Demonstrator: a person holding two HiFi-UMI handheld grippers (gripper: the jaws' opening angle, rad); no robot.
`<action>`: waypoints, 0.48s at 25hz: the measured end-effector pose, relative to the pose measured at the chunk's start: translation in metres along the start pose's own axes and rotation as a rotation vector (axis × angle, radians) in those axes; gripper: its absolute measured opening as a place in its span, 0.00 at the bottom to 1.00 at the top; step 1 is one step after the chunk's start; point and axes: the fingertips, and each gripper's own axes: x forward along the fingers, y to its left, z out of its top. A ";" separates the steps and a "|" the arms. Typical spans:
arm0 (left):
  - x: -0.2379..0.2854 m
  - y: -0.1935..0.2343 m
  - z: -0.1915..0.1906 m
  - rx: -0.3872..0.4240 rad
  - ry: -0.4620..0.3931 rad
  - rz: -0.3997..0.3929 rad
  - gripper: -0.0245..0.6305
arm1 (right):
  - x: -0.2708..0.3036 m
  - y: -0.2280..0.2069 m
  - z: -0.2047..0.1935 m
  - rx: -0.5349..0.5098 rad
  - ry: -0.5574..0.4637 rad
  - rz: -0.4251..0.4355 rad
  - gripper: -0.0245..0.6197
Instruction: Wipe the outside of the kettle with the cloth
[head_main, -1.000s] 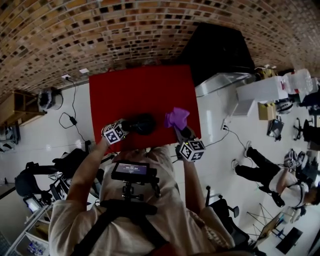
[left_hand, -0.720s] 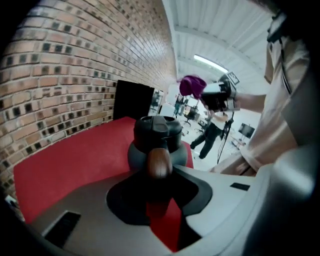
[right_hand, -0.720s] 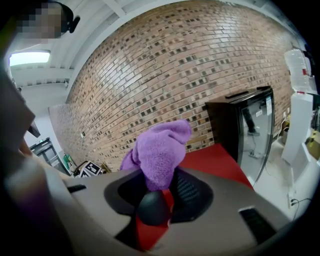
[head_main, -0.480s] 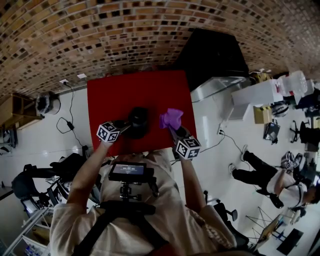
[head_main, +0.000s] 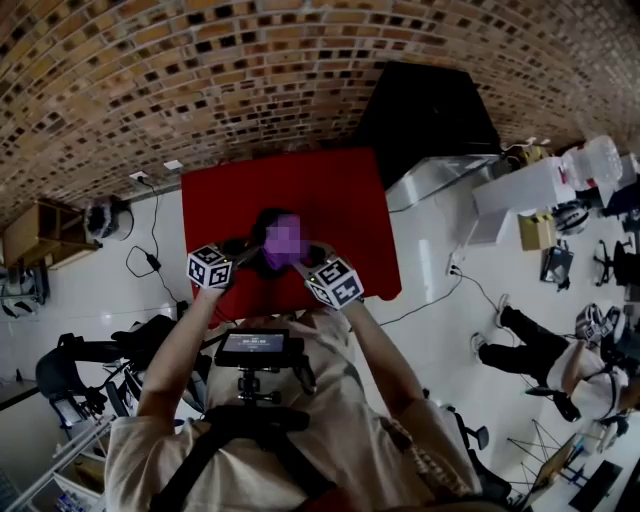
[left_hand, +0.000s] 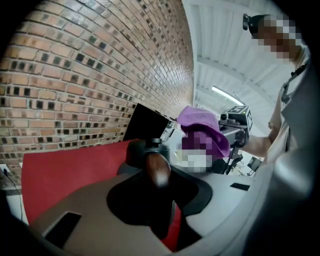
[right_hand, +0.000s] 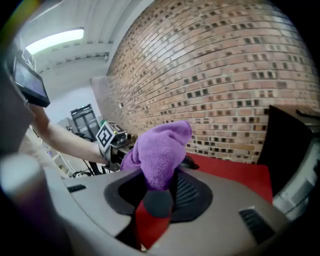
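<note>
Left gripper view: my left claw (left_hand: 159, 176) is clenched on the brown handle (left_hand: 157, 166), with the black kettle (left_hand: 136, 152) just beyond its tips, seemingly lifted off the red tabletop (left_hand: 65, 167). My right claw (right_hand: 156, 194) grips the purple cloth (right_hand: 160, 147), close beside the kettle. Press hard and the kettle could swivel in that narrow pinch, or the cloth could tug free.

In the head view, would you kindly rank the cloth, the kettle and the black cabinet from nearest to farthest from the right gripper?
1. The cloth, held by the right gripper itself.
2. The kettle, right behind the cloth, to its left.
3. The black cabinet, far off at upper right, past the red table.
</note>
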 end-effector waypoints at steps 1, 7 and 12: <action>-0.003 -0.003 0.012 0.010 -0.015 0.005 0.19 | 0.010 0.012 0.009 -0.047 0.019 0.013 0.25; -0.039 -0.031 0.075 0.036 -0.164 -0.042 0.19 | 0.029 0.032 0.037 -0.182 0.023 -0.032 0.25; -0.063 -0.066 0.099 0.126 -0.188 -0.089 0.19 | -0.017 0.014 0.051 -0.076 -0.106 -0.036 0.25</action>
